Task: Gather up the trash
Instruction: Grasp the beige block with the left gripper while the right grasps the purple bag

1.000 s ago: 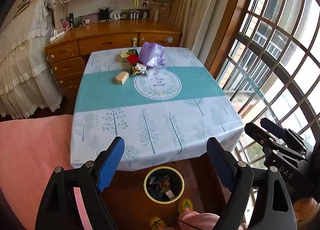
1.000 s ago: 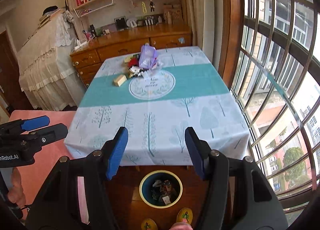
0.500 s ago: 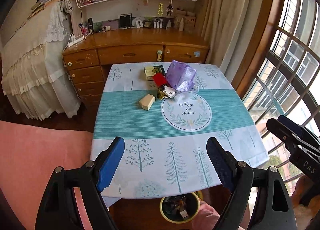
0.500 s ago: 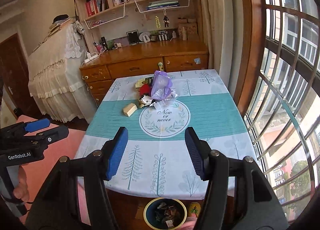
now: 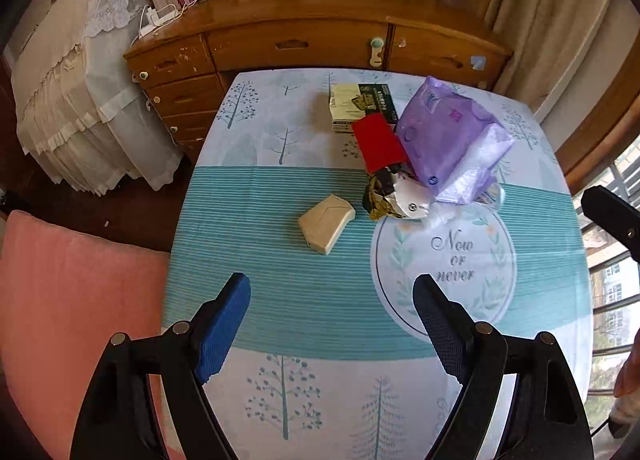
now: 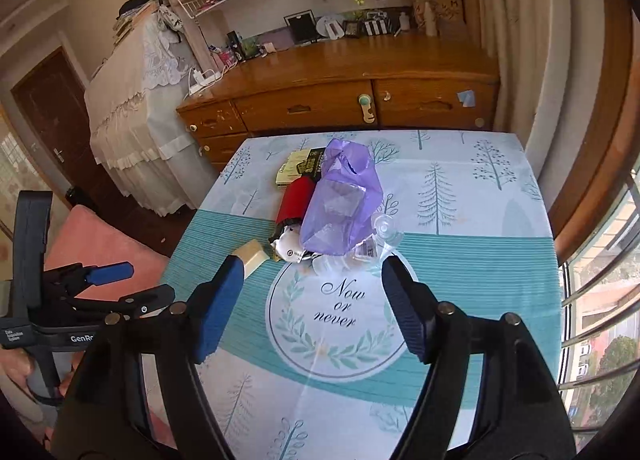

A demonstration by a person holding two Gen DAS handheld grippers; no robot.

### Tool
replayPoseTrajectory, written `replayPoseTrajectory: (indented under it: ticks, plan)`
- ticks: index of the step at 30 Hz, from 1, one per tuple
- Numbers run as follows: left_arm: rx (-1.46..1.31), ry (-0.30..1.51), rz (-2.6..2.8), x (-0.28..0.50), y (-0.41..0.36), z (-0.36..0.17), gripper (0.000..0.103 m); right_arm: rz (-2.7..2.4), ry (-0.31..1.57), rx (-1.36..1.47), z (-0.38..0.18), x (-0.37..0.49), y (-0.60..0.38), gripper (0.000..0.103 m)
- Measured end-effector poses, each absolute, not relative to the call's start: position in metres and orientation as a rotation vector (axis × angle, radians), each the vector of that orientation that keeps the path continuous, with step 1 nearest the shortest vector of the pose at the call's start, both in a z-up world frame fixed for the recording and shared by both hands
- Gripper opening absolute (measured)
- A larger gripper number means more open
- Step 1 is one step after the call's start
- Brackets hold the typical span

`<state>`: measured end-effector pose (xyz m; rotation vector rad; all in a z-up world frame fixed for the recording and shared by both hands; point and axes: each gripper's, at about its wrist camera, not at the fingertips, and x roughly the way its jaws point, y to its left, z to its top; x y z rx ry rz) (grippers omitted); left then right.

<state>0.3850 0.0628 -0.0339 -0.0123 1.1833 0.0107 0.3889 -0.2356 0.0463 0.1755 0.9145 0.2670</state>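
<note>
The left gripper point(image 5: 332, 316) is held above the near part of the tabletop point(image 5: 280, 292), pointed steeply down, its blue-padded jaws spread wide with nothing between them. The right gripper point(image 6: 312, 300) is held over the printed round emblem point(image 6: 340, 312) of the teal and white tree-patterned cloth, tilted down toward the rubbish; its jaws are opening and only the cloth is seen between them. In the right wrist view the left gripper is seen at the left edge, gripped by a hand point(image 6: 16, 372) at its handle. The trash lies in a cluster beyond both grippers, toward the far half of the tabletop: a crumpled translucent purple plastic bag point(image 5: 452, 144) with a clear packet seen through it, a red rectangular packet point(image 5: 378, 144) touching its left side, a crushed black, gold and white wrapper point(image 5: 394, 196) just in front, a pale yellow and green flat box point(image 5: 356, 106) behind, and a small cream-coloured box point(image 5: 326, 222) lying apart to the left on the teal stripe
</note>
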Motion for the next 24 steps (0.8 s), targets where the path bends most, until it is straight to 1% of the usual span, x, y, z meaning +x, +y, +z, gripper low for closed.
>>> replayPoseTrajectory:
  ticks: [5, 8, 14, 15, 16, 17, 18, 20, 21, 23, 24]
  plan:
    - [0.002, 1.277, 0.052, 0.440, 0.063, -0.089, 0.086, 0.301, 0.988, 0.216, -0.005, 0.478, -0.239, 0.070]
    - [0.017, 1.317, 0.068, 0.457, 0.064, -0.113, 0.085, 0.302, 1.023, 0.249, -0.031, 0.517, -0.235, 0.076]
    - [-0.022, 1.365, 0.066, 0.483, 0.072, -0.141, 0.085, 0.252, 1.072, 0.244, -0.073, 0.556, -0.229, 0.077]
    - [-0.035, 1.375, 0.066, 0.485, 0.074, -0.145, 0.085, 0.252, 1.083, 0.239, -0.080, 0.559, -0.228, 0.075]
    - [-0.047, 1.387, 0.065, 0.489, 0.076, -0.150, 0.085, 0.259, 1.091, 0.249, -0.084, 0.559, -0.229, 0.060]
    - [-0.055, 1.397, 0.063, 0.490, 0.078, -0.153, 0.085, 0.272, 1.091, 0.273, -0.089, 0.560, -0.232, 0.048]
    - [-0.062, 1.408, 0.061, 0.493, 0.079, -0.157, 0.085, 0.282, 1.095, 0.292, -0.094, 0.561, -0.236, 0.041]
    - [-0.068, 1.423, 0.049, 0.497, 0.080, -0.164, 0.085, 0.285, 1.093, 0.310, -0.099, 0.561, -0.241, 0.040]
    - [-0.066, 1.430, 0.046, 0.499, 0.080, -0.167, 0.085, 0.286, 1.085, 0.316, -0.100, 0.558, -0.245, 0.037]
    - [-0.060, 1.444, 0.044, 0.502, 0.080, -0.173, 0.084, 0.291, 1.081, 0.325, -0.101, 0.557, -0.251, 0.025]
    - [-0.057, 1.451, 0.043, 0.504, 0.080, -0.176, 0.081, 0.292, 1.078, 0.329, -0.101, 0.558, -0.254, 0.019]
